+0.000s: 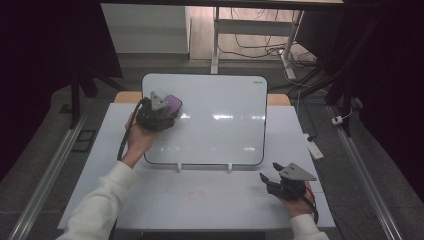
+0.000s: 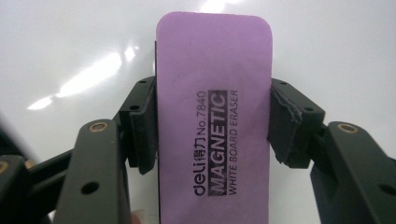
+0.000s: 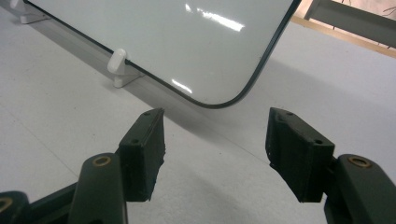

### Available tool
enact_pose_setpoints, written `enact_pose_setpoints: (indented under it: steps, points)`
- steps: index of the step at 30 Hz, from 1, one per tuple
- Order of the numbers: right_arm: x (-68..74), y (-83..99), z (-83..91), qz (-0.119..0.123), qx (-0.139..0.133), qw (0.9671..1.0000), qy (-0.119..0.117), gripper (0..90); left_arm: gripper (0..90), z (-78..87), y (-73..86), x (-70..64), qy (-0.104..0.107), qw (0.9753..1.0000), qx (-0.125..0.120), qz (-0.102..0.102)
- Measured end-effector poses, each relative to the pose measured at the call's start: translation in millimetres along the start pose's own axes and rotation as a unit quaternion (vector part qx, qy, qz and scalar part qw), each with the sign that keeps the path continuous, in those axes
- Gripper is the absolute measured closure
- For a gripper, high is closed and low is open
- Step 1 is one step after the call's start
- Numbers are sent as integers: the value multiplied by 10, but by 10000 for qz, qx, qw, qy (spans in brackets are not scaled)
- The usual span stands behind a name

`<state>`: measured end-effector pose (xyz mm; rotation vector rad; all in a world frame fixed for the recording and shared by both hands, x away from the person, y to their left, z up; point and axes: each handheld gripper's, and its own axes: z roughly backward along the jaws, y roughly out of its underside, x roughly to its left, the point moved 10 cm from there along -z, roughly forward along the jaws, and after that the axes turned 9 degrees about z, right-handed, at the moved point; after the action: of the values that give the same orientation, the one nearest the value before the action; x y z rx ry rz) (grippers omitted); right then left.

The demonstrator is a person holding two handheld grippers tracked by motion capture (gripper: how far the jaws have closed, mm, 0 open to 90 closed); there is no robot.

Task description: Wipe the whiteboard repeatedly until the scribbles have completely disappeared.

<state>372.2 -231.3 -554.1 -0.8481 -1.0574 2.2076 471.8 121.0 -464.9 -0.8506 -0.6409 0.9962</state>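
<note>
Purple eraser (image 2: pixel 214 116) sits clamped across its long sides in the left claw (image 1: pixel 167 111), apparently against the whiteboard (image 1: pixel 220 120); probably light, slightly soft foam, best gripped mid-length. Right claw (image 3: pixel 215 154) hangs apart over the counter (image 1: pixel 200 195).

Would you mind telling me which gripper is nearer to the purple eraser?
Left. The left gripper is clamped on the purple eraser against the whiteboard; the right gripper sits open, off the board's near right corner.

The purple eraser (image 2: pixel 214 116) runs off the bottom edge of the left gripper view, and its underside against the whiteboard (image 2: pixel 327 42) is hidden. Small green corner lettering on the whiteboard is unreadable in the high view.
</note>
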Motion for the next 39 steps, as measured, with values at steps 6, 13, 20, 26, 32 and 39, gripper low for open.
enact_pose_setpoints:
  steps: [6,13,20,26,32,39]
  points:
    - [0,-1,4,2,0,10000,-1,372,407,67,44,153,-139,9998,24,-111]
    - [-15,3,9,-4,0,10000,17,372,408,212,-56,656,-496,9975,-199,465]
    - [-10,-3,8,4,-2,10000,22,372,408,151,4,494,-491,9986,-109,165]
    - [-16,-10,18,-2,-12,10000,43,372,408,99,87,268,-369,9993,-79,-9]
    - [-8,-7,13,4,-2,10000,29,371,408,92,232,96,-115,9999,-28,-54]
    - [-14,-13,23,-1,-20,10000,47,371,407,137,259,217,-186,9998,-38,9]
